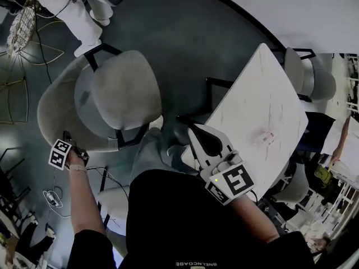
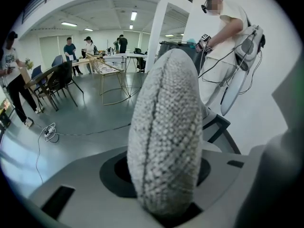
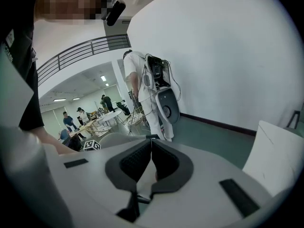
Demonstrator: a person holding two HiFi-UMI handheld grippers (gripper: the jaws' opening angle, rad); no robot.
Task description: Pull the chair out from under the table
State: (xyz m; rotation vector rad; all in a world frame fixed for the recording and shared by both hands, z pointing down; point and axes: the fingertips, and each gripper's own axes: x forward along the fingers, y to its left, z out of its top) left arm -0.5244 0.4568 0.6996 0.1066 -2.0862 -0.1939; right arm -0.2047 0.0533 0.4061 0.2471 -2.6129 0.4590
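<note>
Grey fabric rim of the chair (image 1: 118, 88) is clamped in my left claw (image 1: 72, 152); my right claw (image 1: 197, 132) is closed, empty. Chair appears clear of the white desk (image 1: 263, 94): pull nearly done. Next: confirm clearance, release.

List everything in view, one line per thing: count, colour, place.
grey upholstered chair with black frame: one, grey, on the floor left of the table, clear of it
white square table: one, white, right of centre
small pale object: one, whitish, on the table; too small to identify
second grey chair: one, grey, at the table's far side
white power strip with cable: one, white, floor at lower left
gold wire-frame stand: one, gold, behind the chair
person in white clothes: one, beyond the chair
left gripper: one, grey, shut on the chair's backrest edge
right gripper: one, grey, shut and empty, beside the table
</note>
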